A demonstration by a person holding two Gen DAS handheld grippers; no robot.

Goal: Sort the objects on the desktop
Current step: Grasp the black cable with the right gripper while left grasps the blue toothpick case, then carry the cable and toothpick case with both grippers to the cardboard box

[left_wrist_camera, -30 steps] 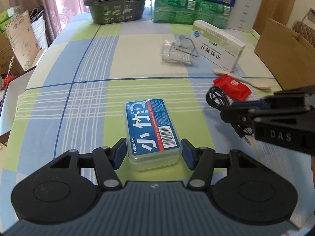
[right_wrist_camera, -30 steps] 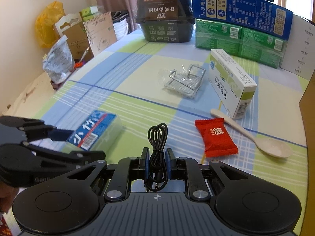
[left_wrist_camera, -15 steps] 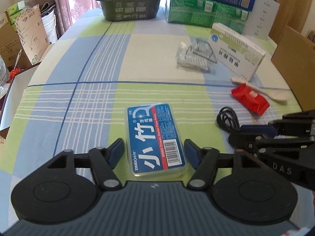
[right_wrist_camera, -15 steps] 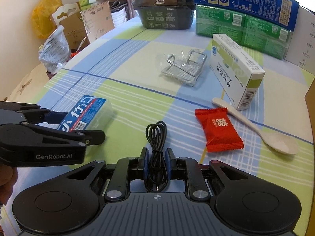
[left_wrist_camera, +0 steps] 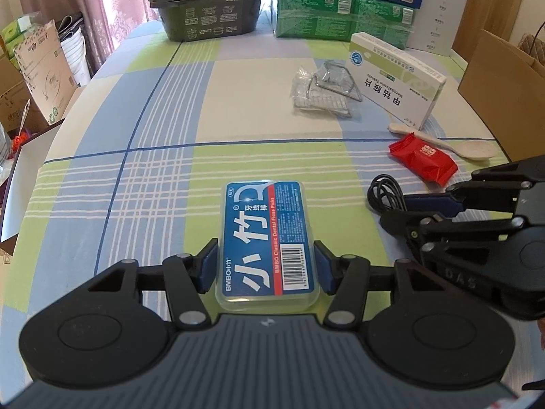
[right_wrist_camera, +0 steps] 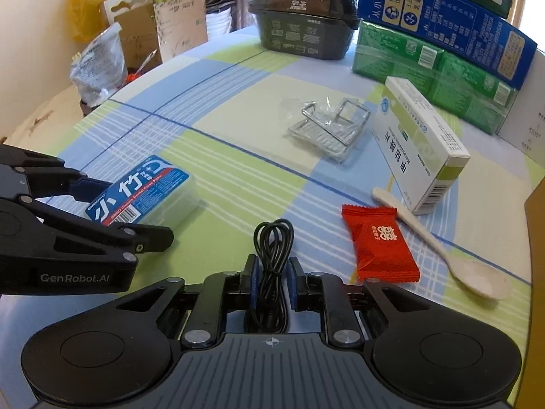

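Cardboard box (left_wrist_camera: 507, 88) beyond right edge, cable (right_wrist_camera: 272, 266) ends behind jaws

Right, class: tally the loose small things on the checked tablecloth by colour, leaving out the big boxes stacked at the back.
Blue: 1, floss box
Black: 1, cable
Red: 1, sweet packet
White: 2, medicine box, spoon
Silver: 1, wire rack
Total: 6

Cardboard boxes (left_wrist_camera: 37, 78) + yellow bag (right_wrist_camera: 89, 3) off table's left (pink curtain (left_wrist_camera: 112, 3) behind).
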